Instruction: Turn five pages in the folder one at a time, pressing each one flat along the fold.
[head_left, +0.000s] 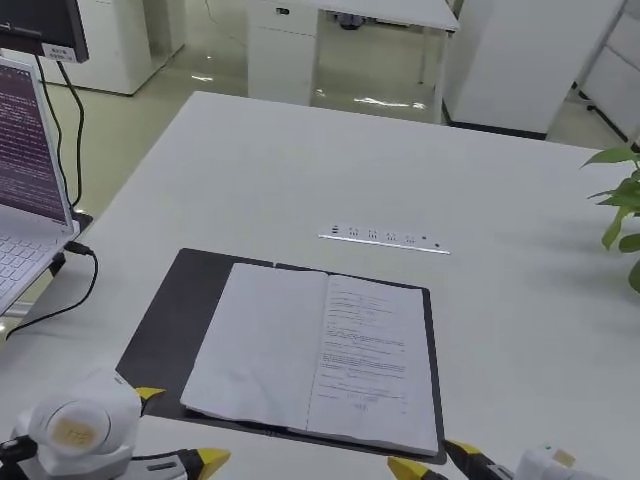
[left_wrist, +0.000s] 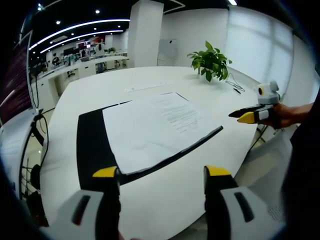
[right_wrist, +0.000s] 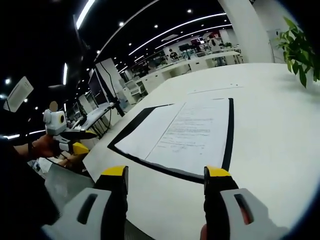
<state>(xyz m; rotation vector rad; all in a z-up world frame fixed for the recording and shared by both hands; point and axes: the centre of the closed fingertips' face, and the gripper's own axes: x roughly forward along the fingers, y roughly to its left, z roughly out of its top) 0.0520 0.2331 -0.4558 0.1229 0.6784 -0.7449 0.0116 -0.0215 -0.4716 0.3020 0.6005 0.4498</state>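
Paper in the folder (head_left: 165, 335) is looking thin, light and easily creased, so I am planning to pinch the printed page (head_left: 372, 350) at its free outer corner. The folder is lying open and flat on the tabletop (head_left: 300, 170), just ahead of my left claw (left_wrist: 162, 172) and right claw (right_wrist: 165, 172), both gaping empty, touching nothing.

Open tabletop (head_left: 300, 160) rings folder (head_left: 170, 330); laptop (head_left: 25, 190) stands left
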